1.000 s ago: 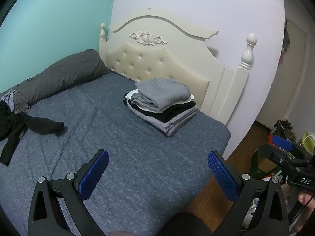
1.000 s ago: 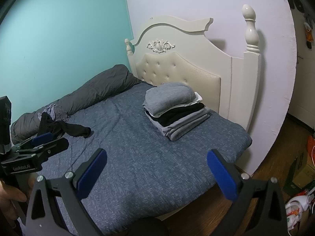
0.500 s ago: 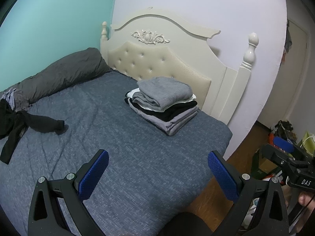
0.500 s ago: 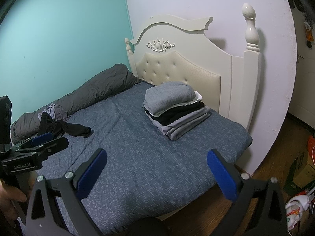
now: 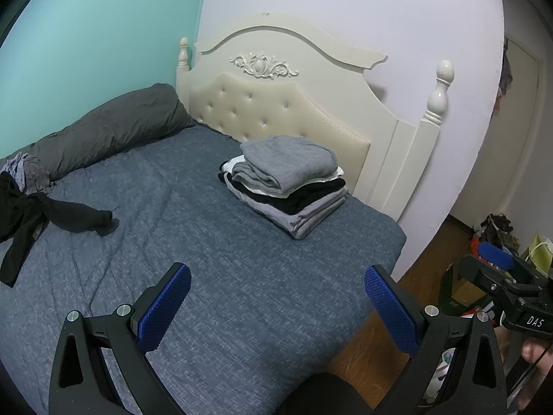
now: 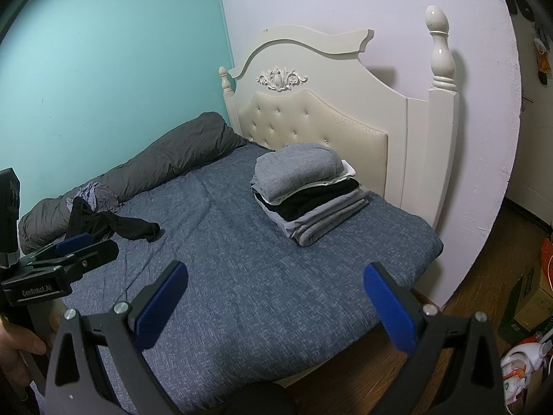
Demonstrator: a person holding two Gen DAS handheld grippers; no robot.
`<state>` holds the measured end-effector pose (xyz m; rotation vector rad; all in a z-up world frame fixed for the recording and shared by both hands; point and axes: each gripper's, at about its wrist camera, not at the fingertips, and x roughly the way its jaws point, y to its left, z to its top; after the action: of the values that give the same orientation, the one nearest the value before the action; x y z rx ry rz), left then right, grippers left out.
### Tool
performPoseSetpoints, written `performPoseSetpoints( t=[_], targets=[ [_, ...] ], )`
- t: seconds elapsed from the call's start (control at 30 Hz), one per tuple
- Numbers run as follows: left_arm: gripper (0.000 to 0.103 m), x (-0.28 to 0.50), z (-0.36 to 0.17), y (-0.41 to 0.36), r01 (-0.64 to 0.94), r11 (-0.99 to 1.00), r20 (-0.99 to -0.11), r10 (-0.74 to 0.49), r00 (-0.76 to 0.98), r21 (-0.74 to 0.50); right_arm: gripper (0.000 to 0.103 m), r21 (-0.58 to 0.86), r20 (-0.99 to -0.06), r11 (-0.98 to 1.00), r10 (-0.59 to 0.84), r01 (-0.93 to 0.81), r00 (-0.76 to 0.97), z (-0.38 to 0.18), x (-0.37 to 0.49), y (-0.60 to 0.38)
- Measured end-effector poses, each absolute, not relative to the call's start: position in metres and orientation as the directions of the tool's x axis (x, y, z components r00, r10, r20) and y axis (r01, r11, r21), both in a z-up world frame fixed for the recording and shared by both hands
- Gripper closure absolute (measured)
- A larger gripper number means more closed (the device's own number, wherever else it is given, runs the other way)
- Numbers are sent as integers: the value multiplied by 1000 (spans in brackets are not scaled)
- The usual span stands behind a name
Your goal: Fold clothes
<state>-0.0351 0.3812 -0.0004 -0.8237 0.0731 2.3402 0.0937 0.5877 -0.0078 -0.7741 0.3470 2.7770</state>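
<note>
A stack of folded clothes (image 5: 287, 183) (image 6: 307, 190), grey on top with black and white layers below, rests on the blue bedspread (image 5: 214, 263) (image 6: 262, 276) near the headboard. A crumpled black garment (image 5: 38, 214) (image 6: 114, 224) lies unfolded at the left, with a grey-purple one (image 5: 26, 173) (image 6: 91, 195) behind it. My left gripper (image 5: 276, 297) hovers open over the bed's near part, holding nothing. My right gripper (image 6: 274, 294) is open and empty too, above the bed's near corner. Each gripper shows at the edge of the other's view.
A rolled dark grey duvet (image 5: 110, 128) (image 6: 166, 162) runs along the teal wall. The cream headboard (image 5: 293, 103) (image 6: 328, 110) stands behind the stack. Bags and boxes (image 5: 497, 242) (image 6: 528, 297) clutter the wooden floor right of the bed.
The left wrist view has drifted slightly rightward and back, so the stack and black garment sit a little further right. The right wrist view is nearly unchanged. Both grippers remain open.
</note>
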Motion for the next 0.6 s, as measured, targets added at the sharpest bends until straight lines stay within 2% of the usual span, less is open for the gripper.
performPoseSetpoints(
  t=[0.6],
  targets=[
    [0, -34, -1, 383, -590, -794, -583, 551, -598, -146, 1, 165, -531, -943, 161, -288, -832, -7, 93, 589]
  ],
)
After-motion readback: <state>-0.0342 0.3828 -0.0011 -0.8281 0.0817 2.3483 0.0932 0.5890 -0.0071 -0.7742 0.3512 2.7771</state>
